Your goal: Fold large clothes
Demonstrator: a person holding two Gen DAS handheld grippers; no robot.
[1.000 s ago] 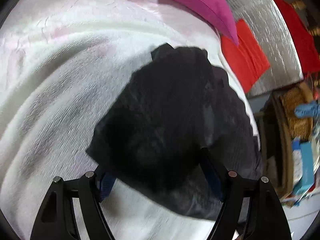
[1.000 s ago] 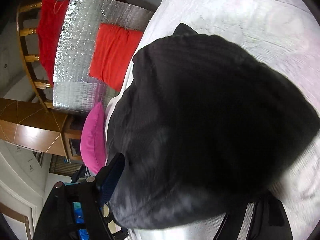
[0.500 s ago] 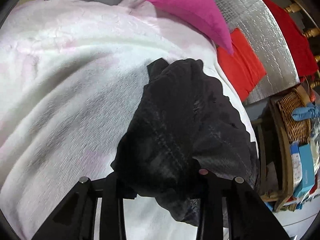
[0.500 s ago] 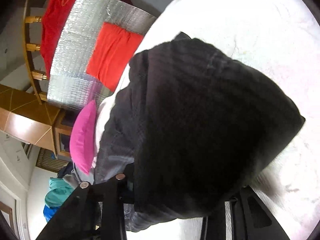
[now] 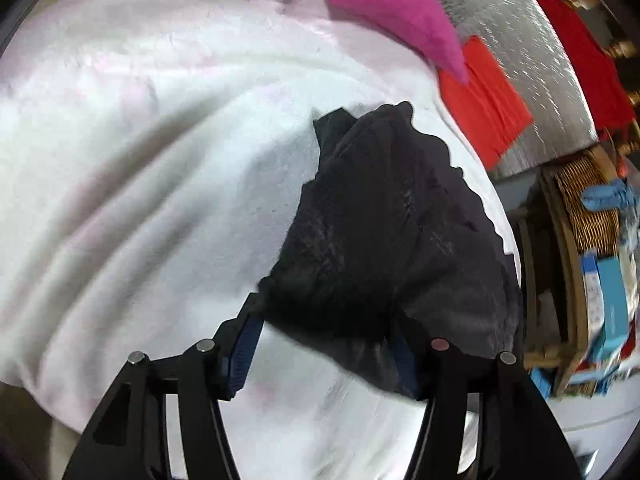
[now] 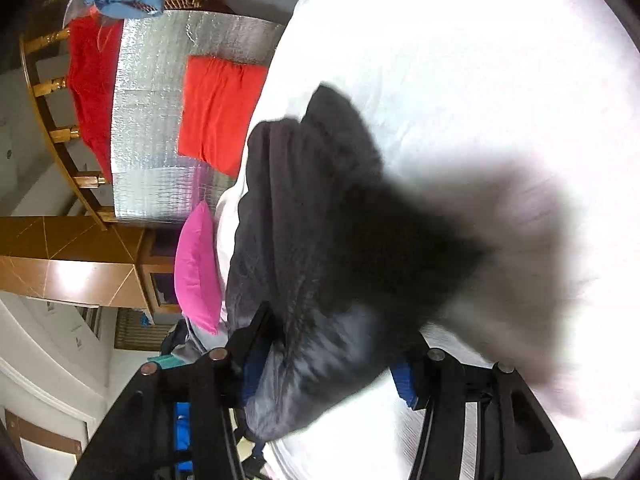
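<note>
A black knit garment (image 5: 380,220) lies bunched on a white fluffy bed cover (image 5: 140,140). My left gripper (image 5: 324,320) is at its near edge. The jaws are opening, and dark fabric still fills the gap between the blue pads without being pinched. In the right wrist view the same garment (image 6: 312,220) is blurred by motion, with a smeared flap reaching right. My right gripper (image 6: 332,340) is at its grey inner edge. Its jaws are opening too, with cloth lying loose between them over the white cover (image 6: 460,60).
A pink pillow (image 5: 384,4) (image 6: 196,268) lies at the bed's edge. Beyond it a red cloth (image 5: 484,96) (image 6: 220,112) rests on a silver mat (image 5: 520,40). A wicker basket (image 5: 580,200) and blue boxes stand beside the bed. A wooden rail (image 6: 52,88) carries red fabric.
Both grippers closed on the garment's near edge half a second ago and have since spread their jaws. Both hands shifted, and the garment went from spread flat to bunched and narrower.
</note>
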